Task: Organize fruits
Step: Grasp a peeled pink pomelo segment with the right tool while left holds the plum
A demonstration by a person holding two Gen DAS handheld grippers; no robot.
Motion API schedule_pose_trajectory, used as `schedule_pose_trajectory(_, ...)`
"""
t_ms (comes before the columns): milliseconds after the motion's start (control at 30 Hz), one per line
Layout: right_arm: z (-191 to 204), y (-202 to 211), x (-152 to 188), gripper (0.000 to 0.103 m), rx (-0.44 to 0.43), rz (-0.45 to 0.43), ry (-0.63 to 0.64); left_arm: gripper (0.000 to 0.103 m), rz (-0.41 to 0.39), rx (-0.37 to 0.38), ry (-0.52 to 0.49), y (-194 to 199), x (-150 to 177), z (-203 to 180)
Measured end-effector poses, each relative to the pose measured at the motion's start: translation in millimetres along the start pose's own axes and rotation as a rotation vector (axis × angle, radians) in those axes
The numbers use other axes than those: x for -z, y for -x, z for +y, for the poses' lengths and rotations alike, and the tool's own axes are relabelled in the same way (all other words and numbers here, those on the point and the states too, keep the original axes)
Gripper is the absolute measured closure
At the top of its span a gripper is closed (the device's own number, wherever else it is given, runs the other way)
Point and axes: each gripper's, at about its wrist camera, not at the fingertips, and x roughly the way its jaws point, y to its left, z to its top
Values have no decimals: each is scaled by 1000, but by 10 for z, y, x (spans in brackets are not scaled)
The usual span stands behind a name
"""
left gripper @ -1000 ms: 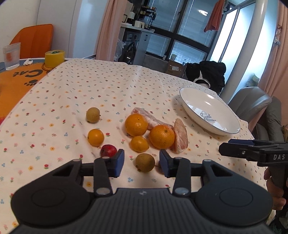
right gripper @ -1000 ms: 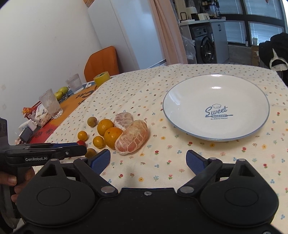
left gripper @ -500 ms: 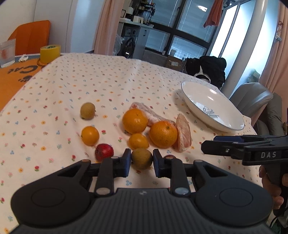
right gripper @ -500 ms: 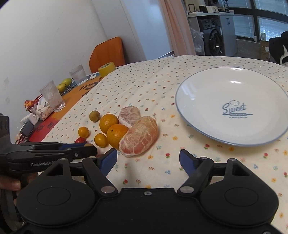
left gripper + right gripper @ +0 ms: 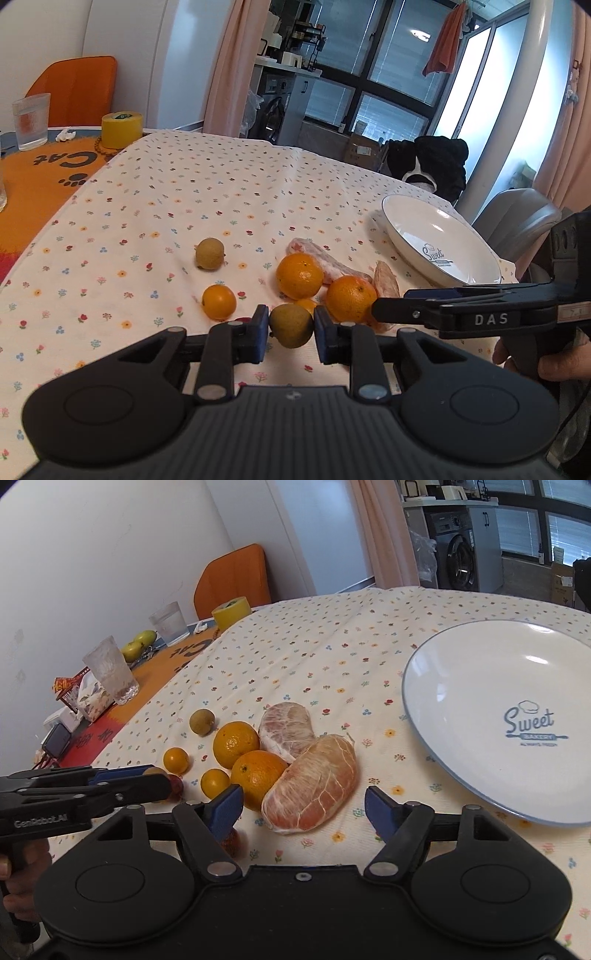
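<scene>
- Fruit sits in one loose cluster on the desk [image 5: 155, 192], left of the empty plate [image 5: 461, 686].
- Left tongs [image 5: 290, 328] pinch a brown-green round fruit [image 5: 290, 325] at the near edge of the cluster; it looks barely off the cloth, or on it, can't tell.
- Right tongs [image 5: 303, 805] are spread wide and hold nothing, straddling the near end of the peeled pomelo piece [image 5: 312, 784].
- Risk: the fruit is round and smooth, gripped only at its sides. A tilt or fast swing could let it squirt out and roll off the desk.
- Risk: the right tongs lie across the direct path to the plate, so a collision is likely unless one yields.
- Risk: the pomelo is soft. A hard squeeze could tear it or nudge the orange [image 5: 258, 777] touching it.
</scene>
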Motion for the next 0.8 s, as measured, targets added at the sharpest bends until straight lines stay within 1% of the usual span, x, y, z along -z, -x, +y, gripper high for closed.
schedule_pose_trajectory(33,-8,-14,5,37,-9,-1,-2,79,-1,0,1,4,1,4)
schedule_pose_trajectory(67,-13,-18,8,42,-21,-5,-3,79,-2,0,2,9,2,8)
schedule_pose_trajectory(133,-11,-20,8,44,-30,-7,-3,79,-5,0,4,22,5,18)
schedule_pose_trajectory(167,-21,-16,11,49,-40,-4,-4,79,-5,-1,5,25,8,19)
schedule_pose_trajectory(200,-38,-12,11,57,-58,2,-12,79,-6,0,6,22,2,22)
schedule_pose_trajectory(267,-71,0,20,62,-87,17,-29,79,-7,1,5,28,5,19)
schedule_pose_trajectory(333,-70,24,41,64,-87,14,-23,79,-10,3,6,37,8,14)
schedule_pose_trajectory(400,-65,44,52,70,-91,13,-25,79,-13,2,6,45,11,9)
schedule_pose_trajectory(433,-64,61,56,72,-89,12,-26,79,-14,2,6,48,14,6)
schedule_pose_trajectory(500,-59,103,63,80,-85,5,-21,79,-15,3,6,59,18,-9)
schedule_pose_trajectory(600,-68,158,73,87,-74,-1,-13,79,-18,3,3,70,20,-35)
schedule_pose_trajectory(700,-85,216,80,91,-49,-11,-13,79,-23,5,3,82,26,-57)
schedule_pose_trajectory(800,-114,266,87,92,-6,-20,-13,79,-25,8,2,91,37,-73)
